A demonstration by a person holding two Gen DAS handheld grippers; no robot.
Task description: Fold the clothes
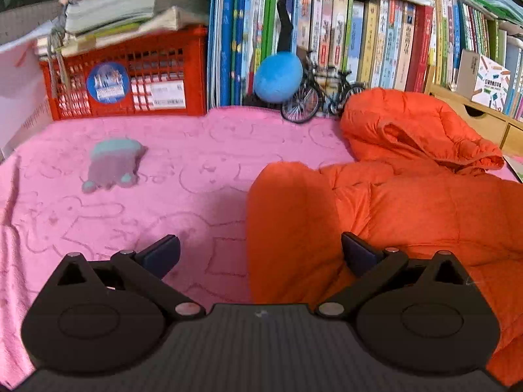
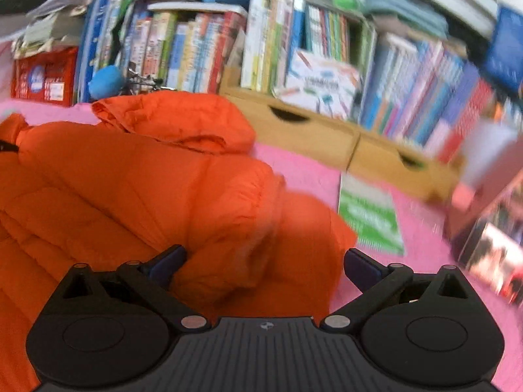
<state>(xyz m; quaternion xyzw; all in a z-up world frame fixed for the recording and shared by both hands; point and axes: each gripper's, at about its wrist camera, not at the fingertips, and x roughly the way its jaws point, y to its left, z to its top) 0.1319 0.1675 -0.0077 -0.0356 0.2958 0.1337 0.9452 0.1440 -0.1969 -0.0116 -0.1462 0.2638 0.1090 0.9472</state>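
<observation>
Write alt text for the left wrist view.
An orange jacket lies on a pink blanket, filling the right side, its hood toward a wall of books. The left gripper is open and empty, one side over the jacket's edge. A red crate stands behind.

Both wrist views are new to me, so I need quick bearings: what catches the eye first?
The orange puffer jacket sprawls across the pink blanket, its hood toward the crammed bookshelf. A blue plush ball sits beside a model bicycle at the shelf's foot.
</observation>
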